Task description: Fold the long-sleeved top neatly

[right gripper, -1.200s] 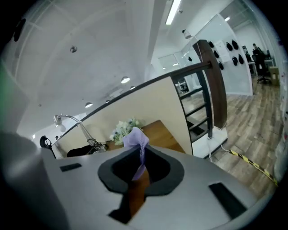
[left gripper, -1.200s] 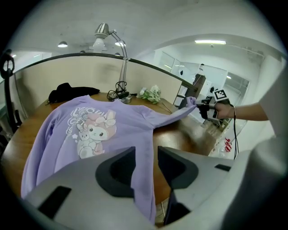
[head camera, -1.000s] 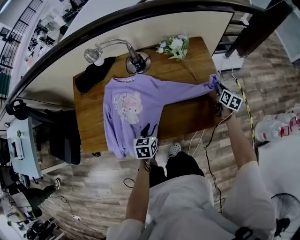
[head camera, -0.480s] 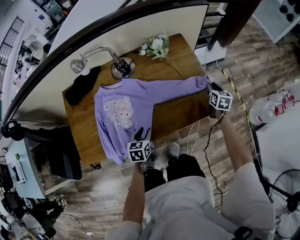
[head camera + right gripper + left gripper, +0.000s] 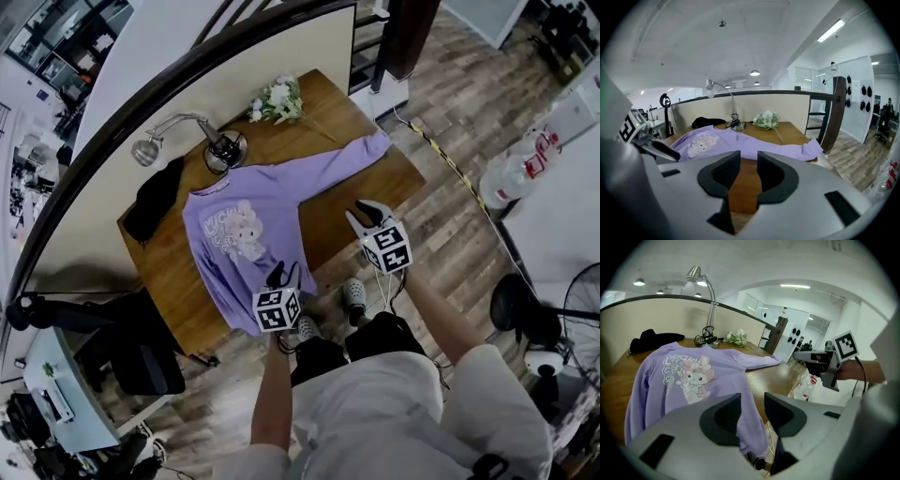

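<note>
The purple long-sleeved top [image 5: 244,225] lies face up on the wooden table [image 5: 159,272], its cartoon print showing. One sleeve [image 5: 337,161] stretches out to the cuff [image 5: 377,142] near the table's right corner. My left gripper [image 5: 279,275] is at the near edge, shut on the top's hem; purple cloth hangs between its jaws [image 5: 752,416]. My right gripper [image 5: 362,214] hovers over the near right edge, apart from the cuff [image 5: 813,150]. Its jaws have just been opening, and only bare wood shows between them [image 5: 748,173].
A desk lamp [image 5: 220,150], a black cloth [image 5: 155,197] and a bunch of white flowers [image 5: 277,98] sit along the table's far side below a curved partition rail. Cables lie on the wooden floor, with water bottles [image 5: 516,173] and a fan [image 5: 562,309] at the right.
My right gripper has let go of the sleeve cuff and swung back toward the table's near edge. The sleeve now lies stretched on the table. The left gripper still holds the hem.
</note>
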Demonstrator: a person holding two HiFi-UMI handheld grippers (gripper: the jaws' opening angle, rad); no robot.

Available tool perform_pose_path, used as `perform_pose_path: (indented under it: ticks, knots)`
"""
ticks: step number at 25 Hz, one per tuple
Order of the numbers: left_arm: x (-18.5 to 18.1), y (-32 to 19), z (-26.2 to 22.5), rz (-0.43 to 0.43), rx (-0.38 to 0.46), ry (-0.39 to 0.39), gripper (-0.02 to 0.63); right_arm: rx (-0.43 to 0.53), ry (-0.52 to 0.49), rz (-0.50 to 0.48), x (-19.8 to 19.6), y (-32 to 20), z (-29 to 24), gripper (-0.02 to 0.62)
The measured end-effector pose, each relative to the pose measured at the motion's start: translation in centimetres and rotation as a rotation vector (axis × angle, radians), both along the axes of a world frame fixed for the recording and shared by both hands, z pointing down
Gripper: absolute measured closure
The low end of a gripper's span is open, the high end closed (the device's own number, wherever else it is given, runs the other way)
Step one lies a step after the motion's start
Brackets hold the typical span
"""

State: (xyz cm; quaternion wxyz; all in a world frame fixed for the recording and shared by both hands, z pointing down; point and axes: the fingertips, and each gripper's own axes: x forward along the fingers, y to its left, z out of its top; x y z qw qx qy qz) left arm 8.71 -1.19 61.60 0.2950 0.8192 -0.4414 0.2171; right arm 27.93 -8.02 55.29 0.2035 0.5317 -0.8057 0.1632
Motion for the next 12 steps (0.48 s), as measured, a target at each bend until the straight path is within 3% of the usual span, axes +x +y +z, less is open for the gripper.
perform_pose_path:
  ticks: [8, 12]
  knots:
    - [-5.7, 5.5, 0.9, 0.061, 0.000, -0.017, 0.443, -0.125, -0.015, -0.066, -10.1, 11.3, 5.3, 0.479]
    - [-7.7, 8.4, 2.3, 0.079, -0.017, -0.012, 0.443, -0.172, 0.014, -0.114, -12.8, 15.3, 8.1, 0.479]
